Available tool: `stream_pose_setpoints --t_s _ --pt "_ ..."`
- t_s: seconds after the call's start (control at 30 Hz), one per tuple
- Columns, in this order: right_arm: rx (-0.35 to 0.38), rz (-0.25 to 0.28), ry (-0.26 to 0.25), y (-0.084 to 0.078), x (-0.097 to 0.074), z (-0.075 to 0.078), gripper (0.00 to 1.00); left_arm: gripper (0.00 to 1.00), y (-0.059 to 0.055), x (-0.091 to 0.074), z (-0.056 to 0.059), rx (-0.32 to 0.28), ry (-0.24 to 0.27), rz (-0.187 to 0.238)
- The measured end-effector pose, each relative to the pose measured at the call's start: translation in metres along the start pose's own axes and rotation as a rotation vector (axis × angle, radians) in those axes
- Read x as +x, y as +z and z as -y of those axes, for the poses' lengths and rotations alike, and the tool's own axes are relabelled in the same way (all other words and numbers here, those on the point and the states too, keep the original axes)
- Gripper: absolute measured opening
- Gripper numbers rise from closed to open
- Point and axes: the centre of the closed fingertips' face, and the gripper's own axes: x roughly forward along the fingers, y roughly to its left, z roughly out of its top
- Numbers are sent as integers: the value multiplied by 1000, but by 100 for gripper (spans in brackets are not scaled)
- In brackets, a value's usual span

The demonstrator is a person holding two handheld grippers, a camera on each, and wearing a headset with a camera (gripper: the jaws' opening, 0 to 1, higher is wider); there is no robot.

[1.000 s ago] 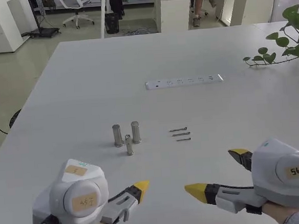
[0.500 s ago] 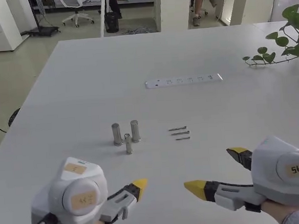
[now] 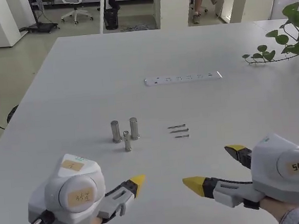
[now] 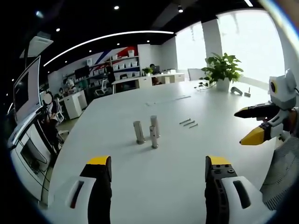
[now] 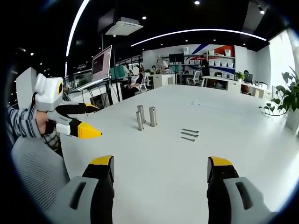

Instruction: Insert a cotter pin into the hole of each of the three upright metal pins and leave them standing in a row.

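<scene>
Left tongs [image 4: 159,161], right tongs [image 3: 214,166], metal pins [image 3: 127,140] beyond

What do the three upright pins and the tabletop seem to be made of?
The three upright pins look like bare metal, probably steel: grey with a dull shine. The tabletop seems matte white laminate or painted board; its even surface leaves that open.

Handwritten "56", sticker [image 3: 297,167] on right claw [image 3: 212,165] housing.
</scene>
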Motion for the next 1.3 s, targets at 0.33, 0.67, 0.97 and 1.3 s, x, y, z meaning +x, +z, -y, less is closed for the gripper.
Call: stream_pose_setpoints --t_s 0.33,0.67,0.97,1.3 --pt "8 16 -5 4 -1 2 78 76 0 0 0 -9 -3 0" --pt "56 24 -25 12 -5 5 76 58 2 15 2 43 -46 -14" --pt "63 -4 -37 17 -4 11 73 46 19 47 -3 65 -109 22" --pt "133 -18 -29 20 3 17 68 34 16 89 -14 74 -169 17"
